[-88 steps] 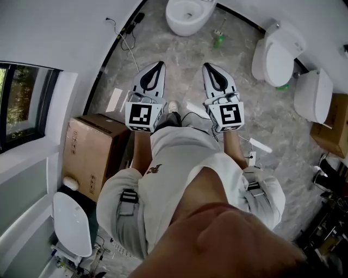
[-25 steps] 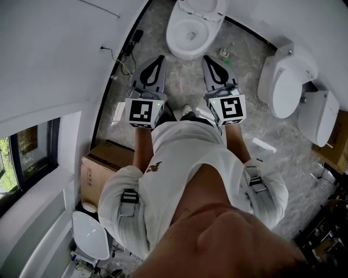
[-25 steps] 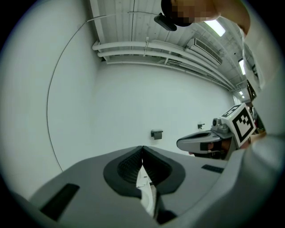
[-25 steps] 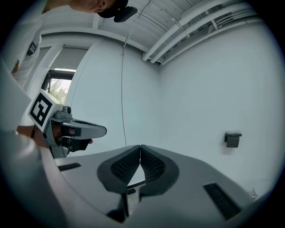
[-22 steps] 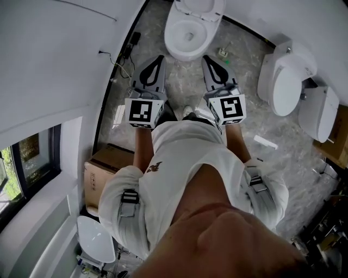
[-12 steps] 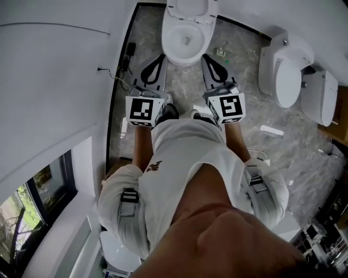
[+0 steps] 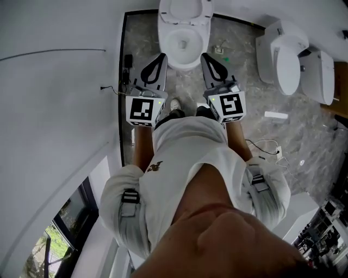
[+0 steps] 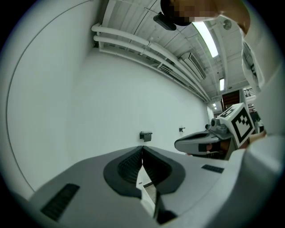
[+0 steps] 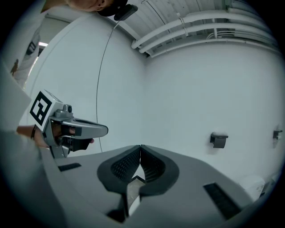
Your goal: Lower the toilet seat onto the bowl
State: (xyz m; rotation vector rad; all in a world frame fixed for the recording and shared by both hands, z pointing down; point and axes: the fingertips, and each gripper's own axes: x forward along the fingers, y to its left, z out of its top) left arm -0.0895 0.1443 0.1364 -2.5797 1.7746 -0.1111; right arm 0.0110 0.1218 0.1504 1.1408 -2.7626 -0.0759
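My left gripper (image 7: pixel 159 58) and right gripper (image 7: pixel 205 58) are both closed and empty, side by side at upper centre. Just above their tips, at the frame's top edge, the toilet seat (image 7: pixel 205 8) stands raised behind its bowl (image 7: pixel 163 40).

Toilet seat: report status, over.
Left gripper and right gripper shut, empty. Toilet seat raised, untouched; bowl open. Nothing seen blocking.
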